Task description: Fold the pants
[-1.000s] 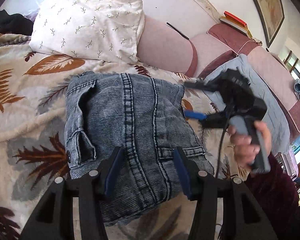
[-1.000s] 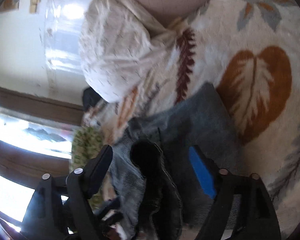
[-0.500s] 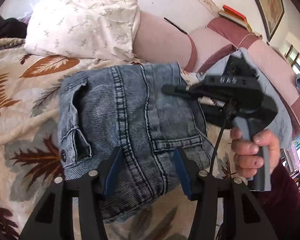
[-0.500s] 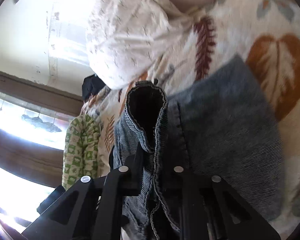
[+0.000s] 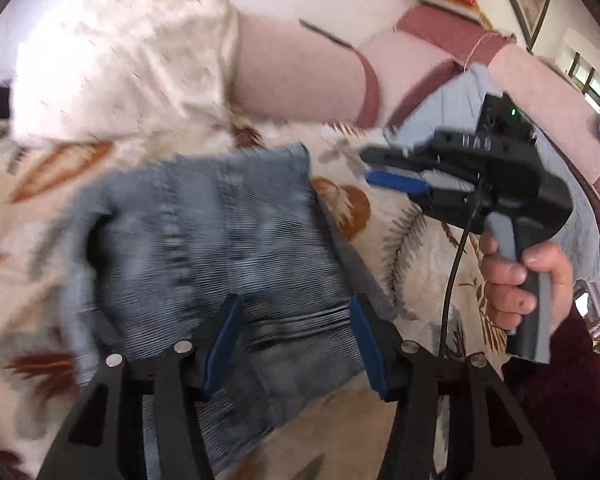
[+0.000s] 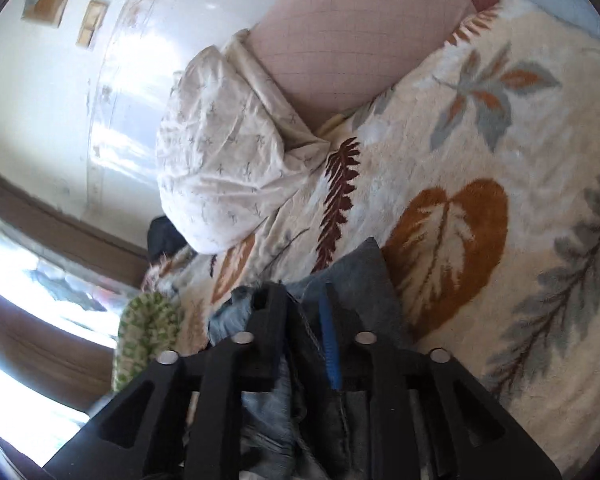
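Folded blue denim pants (image 5: 220,240) lie on a leaf-patterned blanket (image 5: 404,248). My left gripper (image 5: 294,340) hangs open above their near end, blue pads well apart on either side of a pocket seam. My right gripper (image 5: 368,167), held by a hand (image 5: 516,280), floats right of the pants' far corner. Its jaws are opening from a narrow gap, with nothing between the tips there. In the right wrist view the right gripper (image 6: 298,304) points toward the pants (image 6: 356,276), and denim shows behind its fingers.
A white patterned pillow (image 5: 120,68) and a pink bolster (image 5: 300,76) lie beyond the pants. A grey-blue cloth (image 5: 452,100) drapes behind the right gripper. A green patterned cloth (image 6: 148,328) sits by a bright window at the left.
The right gripper shut on the pants' edge, then let go and drew back to the right, its jaws parting again. The pants now lie flatter. The left view has shifted and blurred.
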`<state>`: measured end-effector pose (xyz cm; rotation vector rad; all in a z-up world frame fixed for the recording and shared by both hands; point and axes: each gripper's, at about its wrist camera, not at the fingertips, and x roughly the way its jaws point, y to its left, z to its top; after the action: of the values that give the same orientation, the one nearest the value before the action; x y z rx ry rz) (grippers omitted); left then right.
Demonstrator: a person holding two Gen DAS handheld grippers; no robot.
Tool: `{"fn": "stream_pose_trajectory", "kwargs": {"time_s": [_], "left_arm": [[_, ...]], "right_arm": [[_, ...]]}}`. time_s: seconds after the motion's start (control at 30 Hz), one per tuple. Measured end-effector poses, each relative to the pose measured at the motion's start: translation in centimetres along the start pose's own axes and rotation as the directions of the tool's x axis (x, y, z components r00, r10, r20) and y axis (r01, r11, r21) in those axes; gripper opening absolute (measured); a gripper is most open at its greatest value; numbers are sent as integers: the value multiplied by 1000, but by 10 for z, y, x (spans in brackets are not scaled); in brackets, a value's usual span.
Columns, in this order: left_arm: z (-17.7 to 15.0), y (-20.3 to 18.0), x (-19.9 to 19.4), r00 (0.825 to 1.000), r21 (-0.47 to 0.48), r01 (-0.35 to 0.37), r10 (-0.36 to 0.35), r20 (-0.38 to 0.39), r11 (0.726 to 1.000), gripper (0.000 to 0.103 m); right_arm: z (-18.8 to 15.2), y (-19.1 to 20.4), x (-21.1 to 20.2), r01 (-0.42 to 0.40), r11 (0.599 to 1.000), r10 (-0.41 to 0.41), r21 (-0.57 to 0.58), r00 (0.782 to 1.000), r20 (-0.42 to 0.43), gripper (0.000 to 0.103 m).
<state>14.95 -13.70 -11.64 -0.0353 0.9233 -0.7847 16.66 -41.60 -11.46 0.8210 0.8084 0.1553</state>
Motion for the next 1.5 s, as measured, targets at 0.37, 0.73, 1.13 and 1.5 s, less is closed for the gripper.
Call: {"fn": "stream_pose_trajectory", "kwargs": {"time_s": [0.37, 0.73, 1.13, 1.5], "left_arm": [[-45, 93, -58, 991, -148, -132, 132, -16, 980, 69], [-43, 79, -30, 998, -103, -19, 13, -63, 994, 69], [-9, 36, -4, 998, -64, -19, 15, -56, 998, 69], [-6, -9, 11, 998, 62, 13, -9, -68, 998, 71]], "right_arm": [[-53, 7, 35, 47, 999, -42, 23, 981, -187, 80], [-101, 29, 43, -124, 990, 135, 62, 961, -242, 46], [-81, 65, 18, 96, 985, -103, -144, 994, -42, 20], [-61, -30, 39, 260, 966, -259, 8, 962, -84, 21]]}}
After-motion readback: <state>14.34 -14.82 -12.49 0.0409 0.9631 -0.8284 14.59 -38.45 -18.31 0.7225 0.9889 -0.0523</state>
